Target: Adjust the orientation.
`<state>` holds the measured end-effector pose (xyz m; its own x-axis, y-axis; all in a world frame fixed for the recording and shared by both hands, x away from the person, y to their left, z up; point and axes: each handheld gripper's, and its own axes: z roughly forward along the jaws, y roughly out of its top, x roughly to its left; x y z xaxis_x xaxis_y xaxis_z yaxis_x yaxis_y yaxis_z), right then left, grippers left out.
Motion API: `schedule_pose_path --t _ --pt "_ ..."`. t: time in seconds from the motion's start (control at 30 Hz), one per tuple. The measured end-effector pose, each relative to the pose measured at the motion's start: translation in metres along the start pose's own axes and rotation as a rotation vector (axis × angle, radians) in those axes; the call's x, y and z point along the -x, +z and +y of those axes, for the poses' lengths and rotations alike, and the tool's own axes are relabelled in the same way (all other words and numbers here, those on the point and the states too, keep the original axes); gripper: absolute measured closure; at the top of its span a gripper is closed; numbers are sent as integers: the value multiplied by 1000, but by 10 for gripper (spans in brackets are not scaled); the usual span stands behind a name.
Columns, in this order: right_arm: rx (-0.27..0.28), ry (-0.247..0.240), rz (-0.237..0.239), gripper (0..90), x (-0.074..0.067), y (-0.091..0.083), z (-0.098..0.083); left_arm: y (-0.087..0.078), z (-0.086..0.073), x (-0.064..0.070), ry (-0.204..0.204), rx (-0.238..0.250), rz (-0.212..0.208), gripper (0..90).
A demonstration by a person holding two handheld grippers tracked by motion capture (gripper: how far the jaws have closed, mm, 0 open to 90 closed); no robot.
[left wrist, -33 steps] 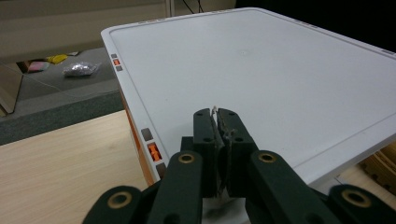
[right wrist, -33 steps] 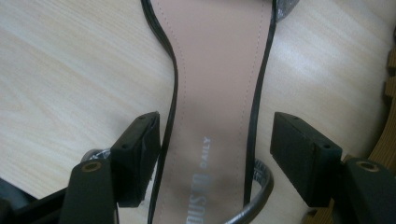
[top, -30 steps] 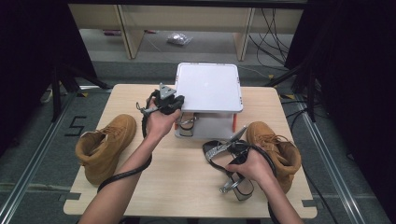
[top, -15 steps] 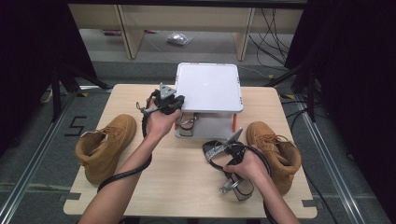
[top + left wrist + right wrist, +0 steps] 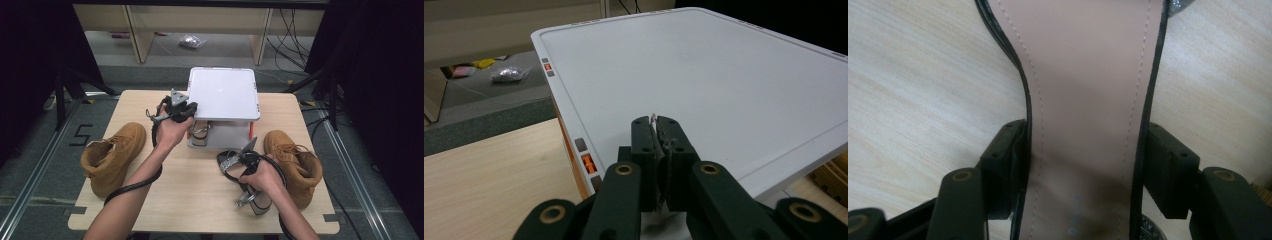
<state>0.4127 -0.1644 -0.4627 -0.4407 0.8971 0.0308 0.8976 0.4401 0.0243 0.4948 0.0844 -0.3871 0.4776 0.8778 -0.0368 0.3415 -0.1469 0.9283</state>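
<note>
- Between the right tool's (image 5: 1085,170) jaws: the heeled sandal (image 5: 1088,75), pink insole facing the tool's camera, black edging on both sides. The jaws have just been closing; the pads now sit against the two edges at the narrow waist of the sole, so I read it as grasped.
- Below that tool, in the high view, the sandal's (image 5: 255,201) silvery end appears to rest on the worktop (image 5: 200,210); judged not yet lifted.
- Left tool (image 5: 656,125): clenched, tips together just above the near left corner of the white box (image 5: 704,75) lid. A pale sliver shows between the tips; too small to identify.
- Just beyond and beneath the left tool (image 5: 186,111), inside the box's open front, lies a second sandal (image 5: 200,134).
- Outboard of each tool stands a tan boot: left boot (image 5: 112,155), right boot (image 5: 295,162), both untouched.
- Progress, judged: one sandal stowed in the box, the other just gripped. Left to do: carry it to the box opening, set it beside its mate, release.
</note>
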Motion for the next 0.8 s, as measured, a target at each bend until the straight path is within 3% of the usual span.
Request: schedule_pose_path --t 0.17,0.5,0.8 --pt "-8 91 -5 434 -3 -1 0 0 0 0 3 -1 0 858" --pt "-29 101 1 436 -3 -2 -1 0 1 0 4 -3 -2 858" --pt "15 132 4 437 -2 -1 -5 0 1 0 10 -6 -2 859"
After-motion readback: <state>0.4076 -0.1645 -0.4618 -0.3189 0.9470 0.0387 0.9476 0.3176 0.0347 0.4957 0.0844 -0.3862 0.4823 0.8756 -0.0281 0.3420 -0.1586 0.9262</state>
